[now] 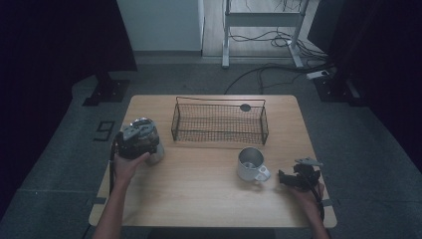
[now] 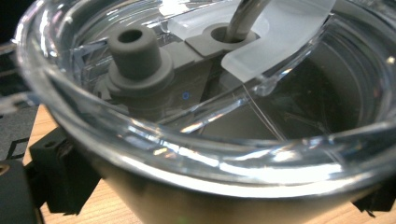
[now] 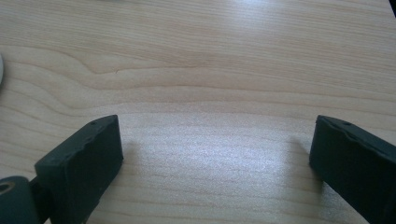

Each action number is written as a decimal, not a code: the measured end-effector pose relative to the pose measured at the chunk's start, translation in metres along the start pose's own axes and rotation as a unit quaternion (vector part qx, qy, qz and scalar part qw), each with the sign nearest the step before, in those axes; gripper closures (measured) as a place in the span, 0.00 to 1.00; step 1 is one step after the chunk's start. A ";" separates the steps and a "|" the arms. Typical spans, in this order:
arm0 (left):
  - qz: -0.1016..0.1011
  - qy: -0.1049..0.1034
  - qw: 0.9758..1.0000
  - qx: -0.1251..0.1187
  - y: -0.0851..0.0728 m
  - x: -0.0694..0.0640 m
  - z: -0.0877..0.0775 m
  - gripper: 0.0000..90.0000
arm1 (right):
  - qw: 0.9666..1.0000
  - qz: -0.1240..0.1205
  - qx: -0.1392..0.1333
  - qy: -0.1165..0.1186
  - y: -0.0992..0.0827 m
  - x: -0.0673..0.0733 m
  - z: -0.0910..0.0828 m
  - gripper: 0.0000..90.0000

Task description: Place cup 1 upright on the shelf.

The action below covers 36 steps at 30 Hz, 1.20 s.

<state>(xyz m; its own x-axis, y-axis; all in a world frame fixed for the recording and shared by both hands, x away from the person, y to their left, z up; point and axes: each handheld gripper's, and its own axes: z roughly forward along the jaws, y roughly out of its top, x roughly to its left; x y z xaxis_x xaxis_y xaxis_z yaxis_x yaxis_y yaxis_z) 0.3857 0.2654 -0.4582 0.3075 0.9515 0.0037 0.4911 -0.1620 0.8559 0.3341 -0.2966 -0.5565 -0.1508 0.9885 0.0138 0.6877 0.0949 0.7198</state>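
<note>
- A wooden table point(image 1: 199, 194) holds a wire basket point(image 1: 219, 122) at the back.
- The left gripper point(image 1: 135, 139) is at a metal tumbler point(image 1: 155, 152) near the left edge.
- A white mug point(image 1: 251, 164) stands near the right gripper point(image 1: 282, 178).

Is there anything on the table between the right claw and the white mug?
Nothing visible: bare wood lies between the right claw and the white mug, whose handle points toward it. The claw's jaws stand open over the table.
</note>
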 end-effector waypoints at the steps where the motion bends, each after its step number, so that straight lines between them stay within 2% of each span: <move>1: -0.004 0.000 1.000 -0.001 0.000 0.000 -0.001 0.05 | 1.000 0.000 0.000 0.000 0.000 0.000 0.000 0.03; 3: -0.018 -0.004 1.000 -0.001 0.003 -0.001 -0.002 0.05 | 1.000 0.000 0.000 0.000 0.000 0.000 0.000 0.03; 5: -0.021 -0.004 1.000 0.000 0.004 -0.002 -0.002 0.05 | 1.000 0.000 0.000 0.001 0.000 0.000 0.000 0.03; 10: -0.012 0.003 1.000 0.002 0.012 -0.009 -0.002 0.05 | 1.000 0.000 0.000 0.001 0.000 0.000 0.000 0.03; 16: -0.018 -0.006 1.000 -0.010 0.024 -0.014 -0.007 0.05 | 1.000 0.000 -0.001 0.001 0.000 0.000 0.000 0.04; 24: -0.009 -0.006 1.000 -0.013 0.034 -0.020 -0.014 0.05 | 1.000 0.000 -0.001 0.001 0.000 0.000 0.000 0.04; 36: -0.006 -0.012 1.000 -0.023 0.050 -0.025 -0.020 0.05 | 1.000 0.000 0.000 0.001 0.000 0.000 0.000 0.04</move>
<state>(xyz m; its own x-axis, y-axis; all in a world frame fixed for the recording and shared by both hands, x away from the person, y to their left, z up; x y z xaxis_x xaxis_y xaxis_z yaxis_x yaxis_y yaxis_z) 0.3861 0.2388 -0.4053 0.3209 0.9469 -0.0190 0.4574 -0.1374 0.8786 0.3337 -0.2967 -0.5563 -0.1527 0.9882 0.0142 0.6869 0.0958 0.7204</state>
